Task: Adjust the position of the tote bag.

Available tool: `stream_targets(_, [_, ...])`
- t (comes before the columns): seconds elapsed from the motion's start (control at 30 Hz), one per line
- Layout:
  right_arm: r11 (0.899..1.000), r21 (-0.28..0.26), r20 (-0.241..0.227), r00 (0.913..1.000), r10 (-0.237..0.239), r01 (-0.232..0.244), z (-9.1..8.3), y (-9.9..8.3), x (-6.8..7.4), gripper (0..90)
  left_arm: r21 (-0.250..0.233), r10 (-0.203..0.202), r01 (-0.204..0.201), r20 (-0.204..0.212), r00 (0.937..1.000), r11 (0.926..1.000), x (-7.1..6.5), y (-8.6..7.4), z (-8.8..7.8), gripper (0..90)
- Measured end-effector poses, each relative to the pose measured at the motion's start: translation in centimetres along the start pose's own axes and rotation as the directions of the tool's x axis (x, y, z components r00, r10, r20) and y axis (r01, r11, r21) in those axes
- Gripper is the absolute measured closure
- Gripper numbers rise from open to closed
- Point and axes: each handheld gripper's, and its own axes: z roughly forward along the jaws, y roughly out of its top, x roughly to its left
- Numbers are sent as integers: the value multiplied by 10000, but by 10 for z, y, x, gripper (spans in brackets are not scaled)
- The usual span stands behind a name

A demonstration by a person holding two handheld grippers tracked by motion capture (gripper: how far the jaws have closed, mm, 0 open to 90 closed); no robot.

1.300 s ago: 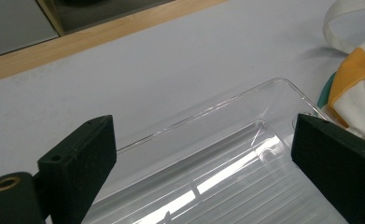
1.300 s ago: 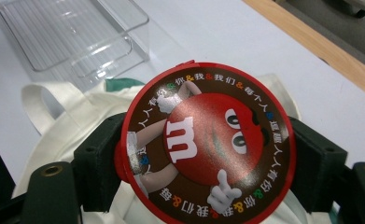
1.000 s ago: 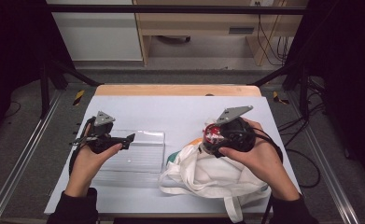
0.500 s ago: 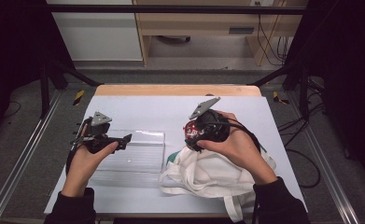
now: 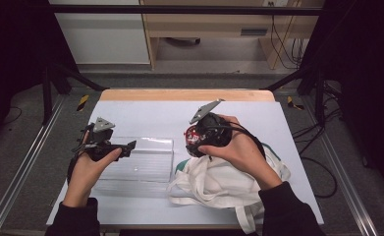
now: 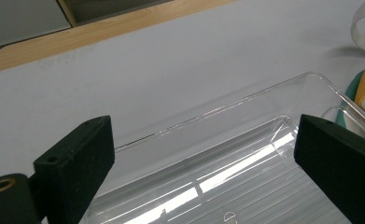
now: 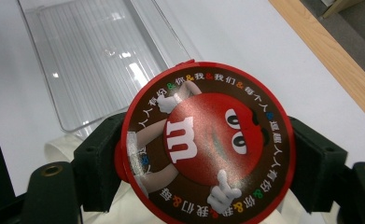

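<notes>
My right tongs [image 7: 203, 154] pinch the round candy tin [image 7: 207, 142] above the cloth bag [image 5: 219, 179]; left tongs [image 6: 203, 154] spread over the clear tray [image 5: 135, 162]. Next, I'd lower the tin into it.

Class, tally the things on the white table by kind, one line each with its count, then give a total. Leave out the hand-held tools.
Clear plastic tray: 1
Round red candy tin: 1
White cloth bag: 1
Total: 3
</notes>
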Motion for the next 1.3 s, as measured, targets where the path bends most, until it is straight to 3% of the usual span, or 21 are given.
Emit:
stream_targets(0.7, [9993,-295,-281,9993,-228,219,15,21,4,244,-88,-242,242,-72,9997,9997,10,-2,-6,52])
stream_targets(1.3, [9984,-425,-573,9976,-387,363,37,38,8,244,-82,-532,531,-219,9983,9986,25,-6,-12,47])
